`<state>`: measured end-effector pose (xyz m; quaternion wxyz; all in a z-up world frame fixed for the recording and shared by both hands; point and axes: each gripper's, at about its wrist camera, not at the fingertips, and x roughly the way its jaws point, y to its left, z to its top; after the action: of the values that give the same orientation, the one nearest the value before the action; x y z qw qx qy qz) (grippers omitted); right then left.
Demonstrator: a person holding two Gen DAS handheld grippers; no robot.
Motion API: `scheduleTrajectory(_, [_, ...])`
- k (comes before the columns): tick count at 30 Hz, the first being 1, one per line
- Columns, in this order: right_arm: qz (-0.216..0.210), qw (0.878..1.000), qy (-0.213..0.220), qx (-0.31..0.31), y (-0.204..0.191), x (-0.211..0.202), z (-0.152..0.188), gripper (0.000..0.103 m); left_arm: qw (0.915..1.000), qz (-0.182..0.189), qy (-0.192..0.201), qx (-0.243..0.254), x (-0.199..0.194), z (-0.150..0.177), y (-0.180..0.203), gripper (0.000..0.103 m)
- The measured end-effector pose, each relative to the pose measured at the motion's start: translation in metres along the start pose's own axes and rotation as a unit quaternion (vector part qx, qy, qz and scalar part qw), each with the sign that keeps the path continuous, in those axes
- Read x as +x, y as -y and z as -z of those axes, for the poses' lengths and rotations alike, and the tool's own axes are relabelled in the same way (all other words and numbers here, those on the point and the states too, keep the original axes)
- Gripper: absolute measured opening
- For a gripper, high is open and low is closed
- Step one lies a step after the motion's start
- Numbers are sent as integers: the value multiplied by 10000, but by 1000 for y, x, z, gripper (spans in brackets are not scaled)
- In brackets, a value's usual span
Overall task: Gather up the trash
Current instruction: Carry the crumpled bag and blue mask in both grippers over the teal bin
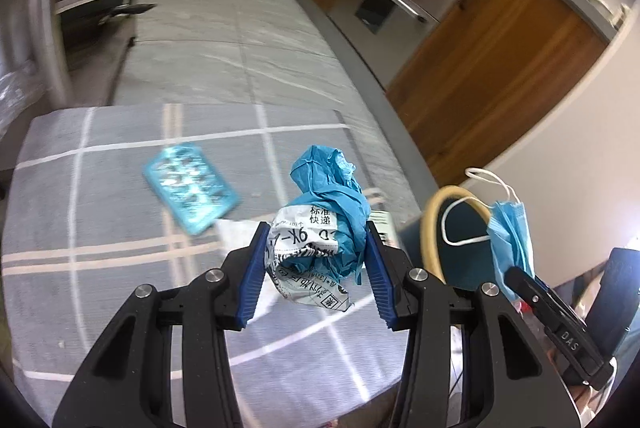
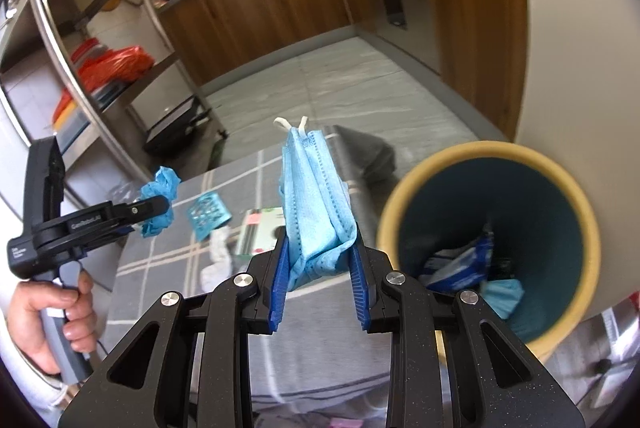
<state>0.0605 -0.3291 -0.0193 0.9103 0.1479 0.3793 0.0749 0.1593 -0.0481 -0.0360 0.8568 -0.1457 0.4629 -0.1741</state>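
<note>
So a crumpled blue wad (image 1: 320, 224) is pinched by the left gripper (image 1: 316, 264), a face mask (image 2: 314, 204) by the right gripper (image 2: 318, 280), beside the bin (image 2: 492, 248).

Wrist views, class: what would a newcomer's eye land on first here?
First, the crumpled blue wrapper with printed labels, clamped in the left gripper above the grey checked cloth. Next, the folded blue face mask pinched in the right gripper, beside the yellow-rimmed bin, which already holds trash. A teal blister pack lies on the cloth.
</note>
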Motion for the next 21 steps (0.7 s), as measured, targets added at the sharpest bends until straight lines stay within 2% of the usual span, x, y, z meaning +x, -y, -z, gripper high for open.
scheduleTrajectory(9, [430,9987,79,278,52,-18,5,29,9971,390,-286,584,35,4,80,45])
scheduleTrajectory(21, [833,9941,28,687,116,-34,23,29,9855,838,-753,1272,83,27,170,46])
